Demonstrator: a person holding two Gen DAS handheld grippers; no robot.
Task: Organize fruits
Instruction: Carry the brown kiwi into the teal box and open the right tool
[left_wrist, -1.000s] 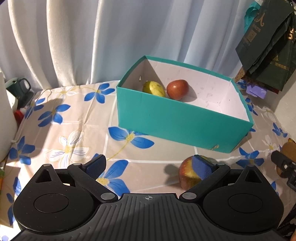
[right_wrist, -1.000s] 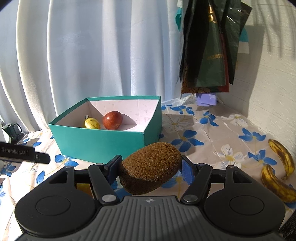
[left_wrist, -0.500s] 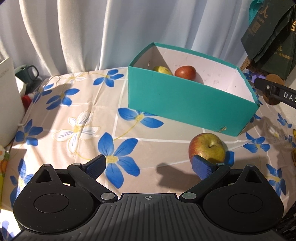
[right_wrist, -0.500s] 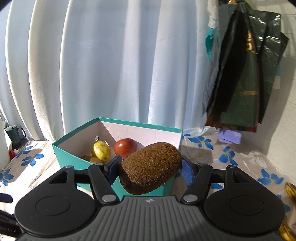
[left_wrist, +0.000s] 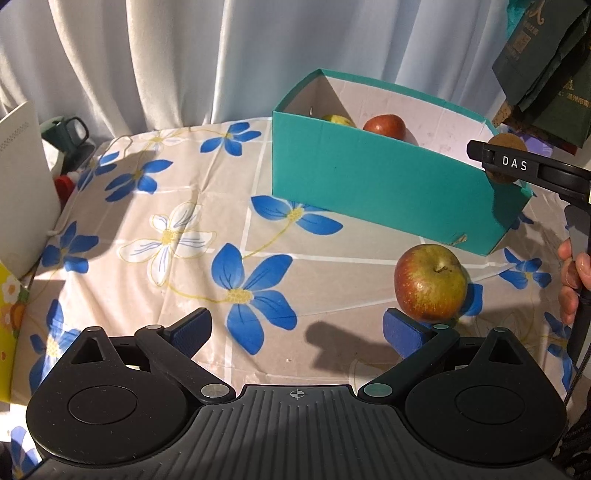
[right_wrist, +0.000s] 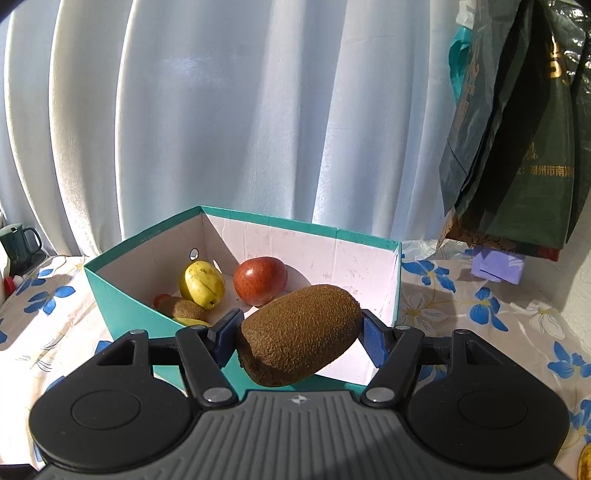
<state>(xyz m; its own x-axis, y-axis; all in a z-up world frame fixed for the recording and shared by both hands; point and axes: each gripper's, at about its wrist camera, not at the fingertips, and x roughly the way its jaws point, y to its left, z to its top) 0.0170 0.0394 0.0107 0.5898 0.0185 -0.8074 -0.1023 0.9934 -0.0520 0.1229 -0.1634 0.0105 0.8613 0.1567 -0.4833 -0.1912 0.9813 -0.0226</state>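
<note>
My right gripper (right_wrist: 301, 334) is shut on a brown kiwi (right_wrist: 301, 334) and holds it over the near wall of the teal box (right_wrist: 122, 295). Inside the box lie a yellow pear (right_wrist: 202, 283), a red apple (right_wrist: 260, 281), a small kiwi (right_wrist: 184, 309) and other small fruit. In the left wrist view my left gripper (left_wrist: 295, 330) is open and empty above the tablecloth. A red-yellow apple (left_wrist: 430, 282) sits on the cloth just beyond its right fingertip, in front of the teal box (left_wrist: 369, 173). The right gripper (left_wrist: 517, 166) shows over the box's right end.
A flowered tablecloth (left_wrist: 184, 240) covers the table. A dark mug (left_wrist: 68, 133) and a white panel (left_wrist: 22, 184) stand at the left. Dark green bags (right_wrist: 517, 147) hang at the right over a purple item (right_wrist: 496, 264). White curtains hang behind.
My right gripper has carried the kiwi up and over the box's near wall. My left gripper has pulled back and left, so the apple now lies beyond its right fingertip.
</note>
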